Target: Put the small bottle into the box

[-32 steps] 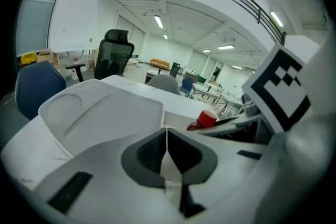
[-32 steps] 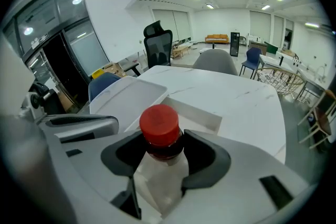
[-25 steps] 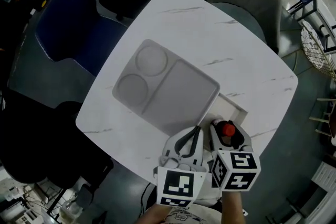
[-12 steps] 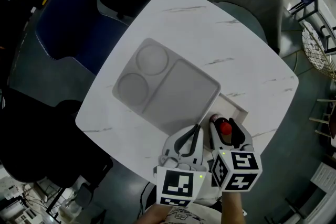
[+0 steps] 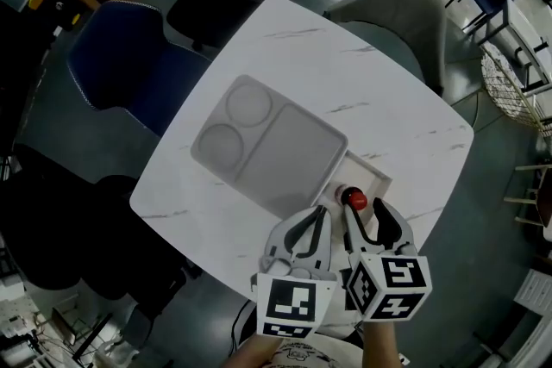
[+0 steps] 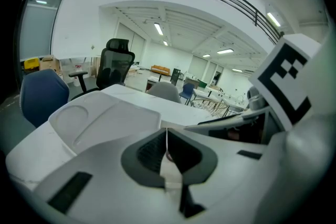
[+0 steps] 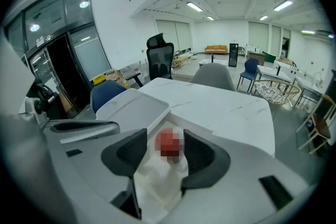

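White table [image 5: 379, 90], right tool [image 5: 367, 216] spread around small bottle [image 5: 353, 200], left tool [image 5: 321, 216] closed alongside

Left gripper [image 5: 321, 218]: white moulded shell with two curved fingers. Its left marker cube [image 5: 297, 306] carries black-and-white square codes; I see the same on the right marker cube [image 5: 388, 278] of the right gripper [image 5: 365, 214]. In both gripper views I note dark grey pads [image 6: 149, 152] lining the white fingers and dark rectangular slots [image 6: 68, 191] in the shell. At the lower edge lies a pale printed garment [image 5: 293, 353], possibly a sleeve.
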`<state>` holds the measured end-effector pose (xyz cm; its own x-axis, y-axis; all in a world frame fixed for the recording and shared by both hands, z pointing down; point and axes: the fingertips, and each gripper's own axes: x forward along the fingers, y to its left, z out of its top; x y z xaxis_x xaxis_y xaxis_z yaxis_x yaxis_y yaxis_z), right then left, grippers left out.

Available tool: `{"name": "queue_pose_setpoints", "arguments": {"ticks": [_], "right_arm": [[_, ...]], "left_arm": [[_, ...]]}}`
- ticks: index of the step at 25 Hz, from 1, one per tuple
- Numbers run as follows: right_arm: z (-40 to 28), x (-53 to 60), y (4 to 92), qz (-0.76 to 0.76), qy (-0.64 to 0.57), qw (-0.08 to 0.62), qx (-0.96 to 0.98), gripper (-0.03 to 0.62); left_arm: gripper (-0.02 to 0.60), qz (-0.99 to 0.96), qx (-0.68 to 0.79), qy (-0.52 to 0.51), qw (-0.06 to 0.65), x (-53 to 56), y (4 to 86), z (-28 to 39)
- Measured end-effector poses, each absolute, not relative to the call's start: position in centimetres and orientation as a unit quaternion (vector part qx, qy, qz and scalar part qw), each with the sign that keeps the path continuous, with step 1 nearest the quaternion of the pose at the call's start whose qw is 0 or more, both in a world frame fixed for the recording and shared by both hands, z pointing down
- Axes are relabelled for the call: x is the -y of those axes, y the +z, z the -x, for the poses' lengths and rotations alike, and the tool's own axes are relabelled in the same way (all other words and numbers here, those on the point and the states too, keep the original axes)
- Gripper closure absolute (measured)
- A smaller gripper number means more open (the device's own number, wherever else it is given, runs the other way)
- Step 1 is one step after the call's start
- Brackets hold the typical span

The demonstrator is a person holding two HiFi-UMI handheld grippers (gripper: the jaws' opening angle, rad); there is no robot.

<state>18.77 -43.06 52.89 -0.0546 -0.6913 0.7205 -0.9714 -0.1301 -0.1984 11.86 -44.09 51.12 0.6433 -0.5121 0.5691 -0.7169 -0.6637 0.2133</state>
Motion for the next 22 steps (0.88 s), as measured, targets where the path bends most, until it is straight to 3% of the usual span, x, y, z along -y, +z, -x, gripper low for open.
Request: {"name": "queue_pose_setpoints", "arguments": {"ticks": [3,6,22], "right_arm": [[-18.7,42.3,51.2,-0.667,0.349,0.176,0.634,0.378],[-18.6,41.1,49.6,-0.68,0.334,0.167,0.631,0.451],[-16.7,36.0,42.5,-0.679,0.27,0.125,0.671,0.479]], "left_arm": [[0.561,-0.885,0.353,0.228,0.198,43.6,49.5,-11.8],[0.561,-0.888,0.362,0.219,0.182,42.8,47.8,-11.3],[0.561,-0.893,0.4,0.169,0.114,38.1,40.6,-9.5]]}}
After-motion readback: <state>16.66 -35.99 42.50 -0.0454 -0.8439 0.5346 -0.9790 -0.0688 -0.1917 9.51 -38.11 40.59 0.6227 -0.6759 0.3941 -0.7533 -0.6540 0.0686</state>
